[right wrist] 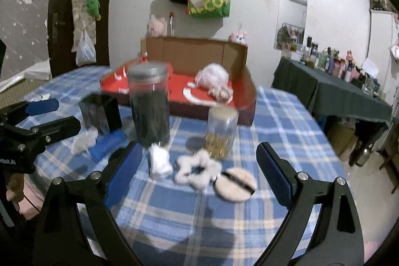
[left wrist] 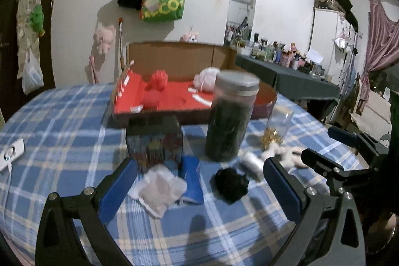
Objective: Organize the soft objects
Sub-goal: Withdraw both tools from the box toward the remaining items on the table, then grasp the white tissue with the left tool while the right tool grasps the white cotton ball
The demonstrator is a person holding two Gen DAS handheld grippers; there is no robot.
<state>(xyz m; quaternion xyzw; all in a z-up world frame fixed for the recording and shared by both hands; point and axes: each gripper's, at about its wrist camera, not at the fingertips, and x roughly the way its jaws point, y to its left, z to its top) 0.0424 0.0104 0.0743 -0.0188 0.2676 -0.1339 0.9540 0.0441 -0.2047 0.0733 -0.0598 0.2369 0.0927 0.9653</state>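
On the table [right wrist: 274, 116], which is covered by a blue plaid cloth, several soft things are spread in front of an open red-lined cardboard box [right wrist: 249, 96]. A fluffy white scrunchie [right wrist: 197, 170] is seen lying flat, touching a round beige powder puff [right wrist: 235, 185] with a black band across it. Just beside the scrunchie, a small white fuzzy piece [right wrist: 159, 161] is found at the foot of a tall dark jar [right wrist: 149, 104] with a grey lid. A smaller clear jar [right wrist: 220, 133] holding gold bits is placed just behind the scrunchie. In the left wrist view, a crumpled whitish pouch [left wrist: 159, 187] and a black scrunchie [left wrist: 230, 185] are shown, with a blue folded item [left wrist: 192, 178] between them. Inside the box, a red fluffy thing [left wrist: 155, 89] and a pale pink pompom [right wrist: 212, 77] are already laid.

The right gripper [right wrist: 199, 166] is held tilted down above the white scrunchie, its fingers [right wrist: 273, 175] spread wide, with nothing pinched. The left gripper [left wrist: 197, 187] is likewise tilted down over the pouch and black scrunchie, its fingers [left wrist: 114, 188] spread apart and empty.
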